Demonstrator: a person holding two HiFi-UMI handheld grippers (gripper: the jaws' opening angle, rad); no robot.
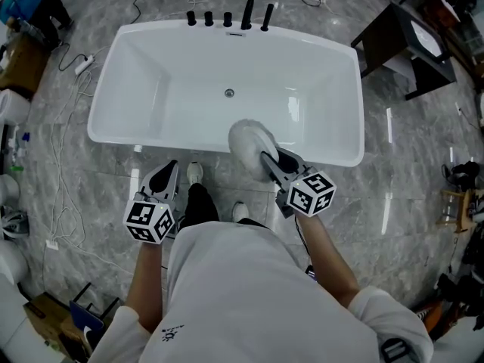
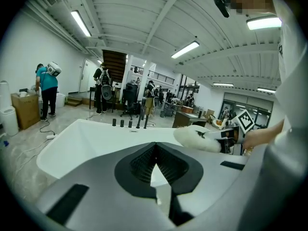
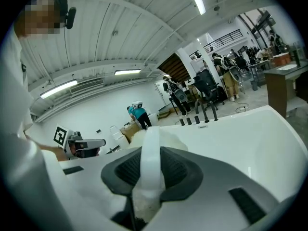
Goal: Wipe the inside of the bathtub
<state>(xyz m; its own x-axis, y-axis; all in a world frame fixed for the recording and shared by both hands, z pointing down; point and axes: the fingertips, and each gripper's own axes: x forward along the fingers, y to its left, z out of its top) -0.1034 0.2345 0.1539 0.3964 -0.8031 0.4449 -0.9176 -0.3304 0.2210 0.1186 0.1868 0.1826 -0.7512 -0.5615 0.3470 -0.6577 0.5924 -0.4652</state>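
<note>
White shirt (image 1: 249, 293) fills the lower frame; at lower left the left gripper (image 1: 170, 171) has its jaws closed on nothing, over the floor (image 1: 423, 165); the right gripper (image 1: 266, 159) clamps a fluffy white wiping pad (image 1: 248, 141) at the near rim of the bathtub (image 1: 151, 97), upper centre.

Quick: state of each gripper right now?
Left gripper: closed, nothing between its jaws.
Right gripper: closed on the white fluffy pad.
</note>
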